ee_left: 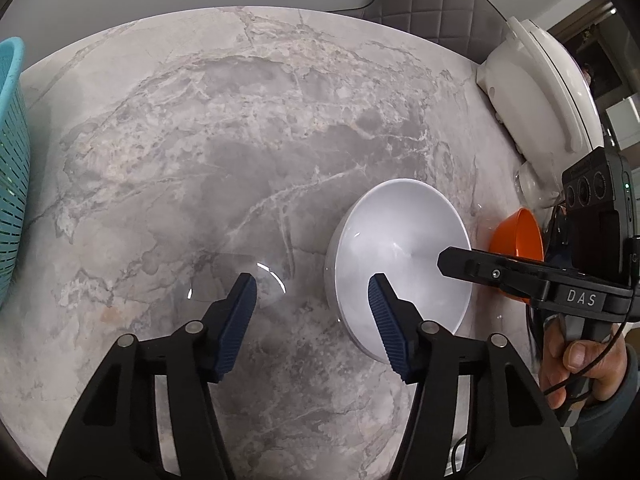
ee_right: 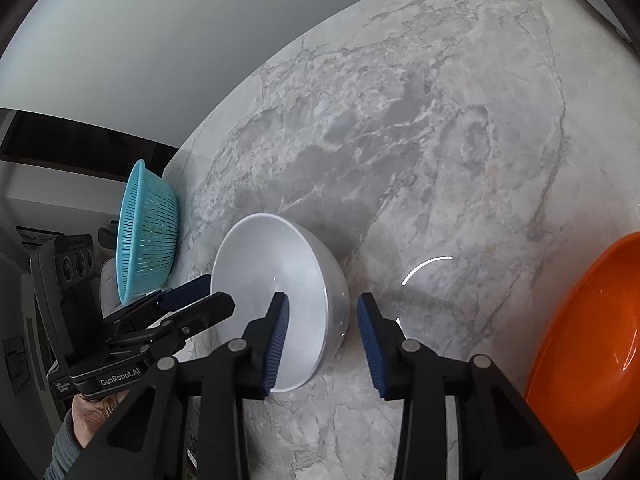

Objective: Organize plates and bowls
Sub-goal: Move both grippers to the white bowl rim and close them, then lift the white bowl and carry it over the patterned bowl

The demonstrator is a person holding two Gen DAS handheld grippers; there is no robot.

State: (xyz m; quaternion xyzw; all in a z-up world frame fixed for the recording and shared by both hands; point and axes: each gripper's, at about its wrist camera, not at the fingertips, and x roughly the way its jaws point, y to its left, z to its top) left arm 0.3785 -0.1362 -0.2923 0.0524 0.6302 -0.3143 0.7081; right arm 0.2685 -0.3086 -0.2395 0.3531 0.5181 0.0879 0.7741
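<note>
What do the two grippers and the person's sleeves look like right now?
Both are black plastic, two-fingered, with ribbed dark blue pads and silver pivot pins. The right gripper reads "DAS", carries a three-lens camera block and trails a thin black cable. The left gripper reads "GenRobot.AI". Both sleeves are grey-blue.

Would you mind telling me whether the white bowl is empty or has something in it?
Empty: the white bowl stands upright on the marble table, and both wrist views show only its bare, smooth white inside, with nothing lying in it.
</note>
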